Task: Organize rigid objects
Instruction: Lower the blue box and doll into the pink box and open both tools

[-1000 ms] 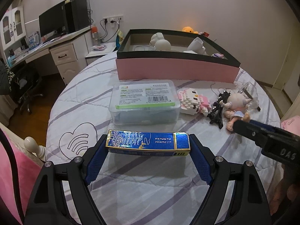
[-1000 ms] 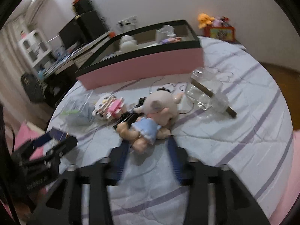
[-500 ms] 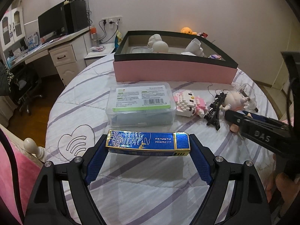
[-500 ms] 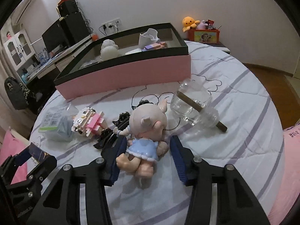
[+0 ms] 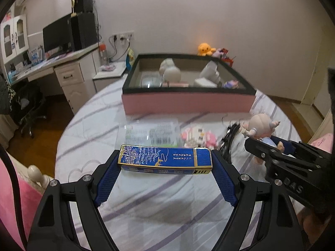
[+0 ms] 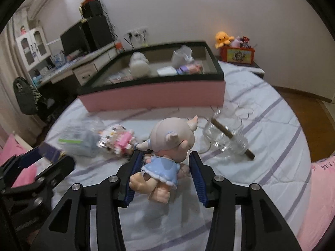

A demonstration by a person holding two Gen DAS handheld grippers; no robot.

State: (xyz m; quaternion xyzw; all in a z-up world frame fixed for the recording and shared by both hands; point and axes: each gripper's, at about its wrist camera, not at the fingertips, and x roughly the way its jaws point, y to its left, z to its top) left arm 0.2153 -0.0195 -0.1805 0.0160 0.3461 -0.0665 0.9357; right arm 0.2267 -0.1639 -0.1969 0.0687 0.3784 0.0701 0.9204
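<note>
My left gripper [image 5: 165, 159] is shut on a long blue and gold box [image 5: 167, 161], held crosswise by its two ends above the striped bedspread. In the right wrist view my right gripper [image 6: 165, 156] is shut on a doll [image 6: 171, 136] with a big pale head and a light blue dress; the blue pads press on the dress from both sides. The doll hangs just above the bed, casting a shadow beneath it. The left wrist view shows the doll [image 5: 261, 123] at the right, in the right gripper's tips [image 5: 272, 146].
A pink box with a black rim [image 5: 188, 102] stands further back, holding several items. Between it and the grippers lie a clear lidded container [image 5: 150, 133], a pink block figure [image 5: 199, 137] and a black object [image 5: 230, 133]. A glass dish with a brown stick [image 6: 226, 133] lies right.
My right gripper has shut on the doll and raised it off the bed. The left gripper has risen a little with the blue box still in it.
</note>
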